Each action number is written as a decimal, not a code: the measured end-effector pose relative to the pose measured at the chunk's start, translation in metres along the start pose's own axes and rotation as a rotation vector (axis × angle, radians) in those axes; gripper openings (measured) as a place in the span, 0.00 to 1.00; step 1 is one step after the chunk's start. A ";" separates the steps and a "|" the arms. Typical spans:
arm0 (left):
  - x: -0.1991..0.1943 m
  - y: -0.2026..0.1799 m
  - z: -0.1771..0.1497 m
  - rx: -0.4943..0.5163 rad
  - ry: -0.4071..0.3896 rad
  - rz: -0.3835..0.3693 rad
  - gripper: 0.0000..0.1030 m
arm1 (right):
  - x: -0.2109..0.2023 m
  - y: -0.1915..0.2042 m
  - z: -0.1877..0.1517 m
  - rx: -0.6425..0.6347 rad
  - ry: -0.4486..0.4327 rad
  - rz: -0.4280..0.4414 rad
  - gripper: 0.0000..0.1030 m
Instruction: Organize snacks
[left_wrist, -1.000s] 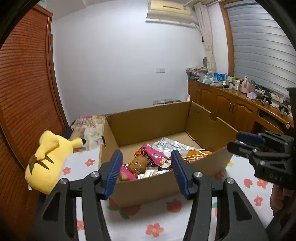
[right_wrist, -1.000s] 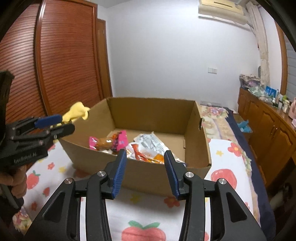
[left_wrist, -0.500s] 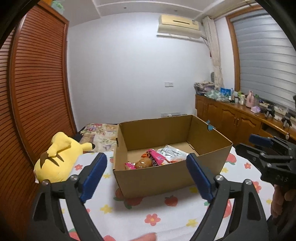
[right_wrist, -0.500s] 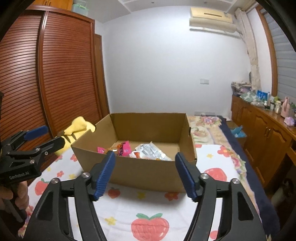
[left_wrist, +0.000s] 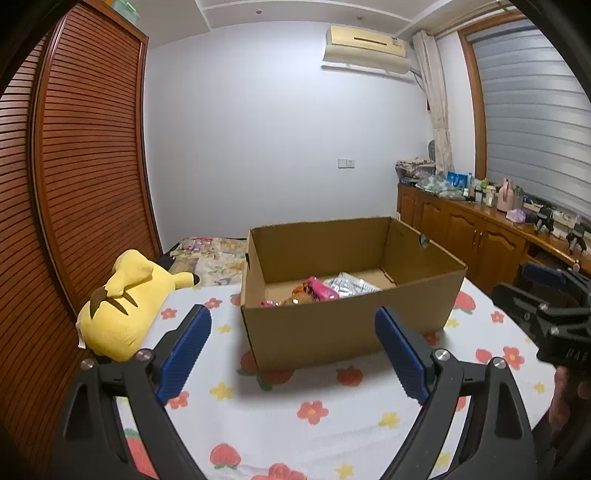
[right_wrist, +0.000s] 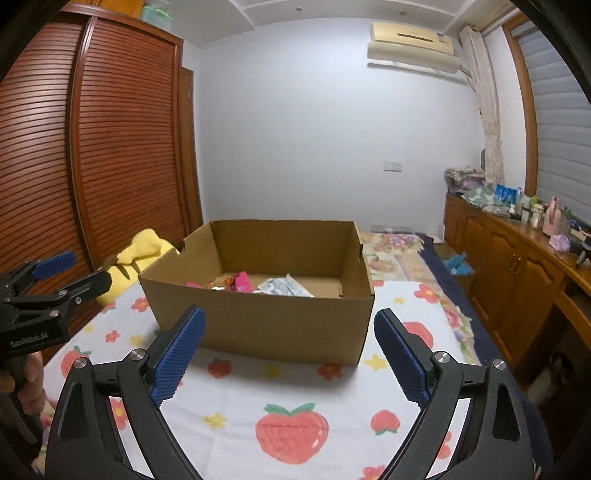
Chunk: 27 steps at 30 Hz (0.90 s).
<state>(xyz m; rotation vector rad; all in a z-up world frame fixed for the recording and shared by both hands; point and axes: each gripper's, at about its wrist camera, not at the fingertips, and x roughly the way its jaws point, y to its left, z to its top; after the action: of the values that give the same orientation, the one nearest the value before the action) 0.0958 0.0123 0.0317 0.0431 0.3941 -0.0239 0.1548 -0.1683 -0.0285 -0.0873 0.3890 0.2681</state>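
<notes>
Lying in the brown cardboard box (left_wrist: 347, 332), bright snacks (left_wrist: 321, 290); left tongs (left_wrist: 293, 350) apart, right tongs (right_wrist: 288, 350) opening, empty.

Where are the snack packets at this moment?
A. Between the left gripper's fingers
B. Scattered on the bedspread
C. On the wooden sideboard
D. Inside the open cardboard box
D: the snack packets lie on the floor of the cardboard box; nothing sits between either gripper's fingers.
</notes>
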 end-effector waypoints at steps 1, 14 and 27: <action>-0.001 -0.001 -0.002 0.003 0.004 0.003 0.88 | -0.001 0.000 -0.002 0.004 0.000 -0.002 0.92; -0.004 -0.002 -0.019 -0.006 0.036 -0.007 0.88 | -0.011 -0.001 -0.010 0.015 0.003 -0.018 0.92; -0.011 -0.003 -0.018 -0.001 0.027 -0.008 0.88 | -0.014 -0.001 -0.012 0.010 0.011 -0.008 0.92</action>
<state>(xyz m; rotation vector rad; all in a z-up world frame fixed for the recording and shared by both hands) 0.0787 0.0105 0.0195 0.0407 0.4210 -0.0309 0.1381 -0.1740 -0.0345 -0.0806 0.4011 0.2576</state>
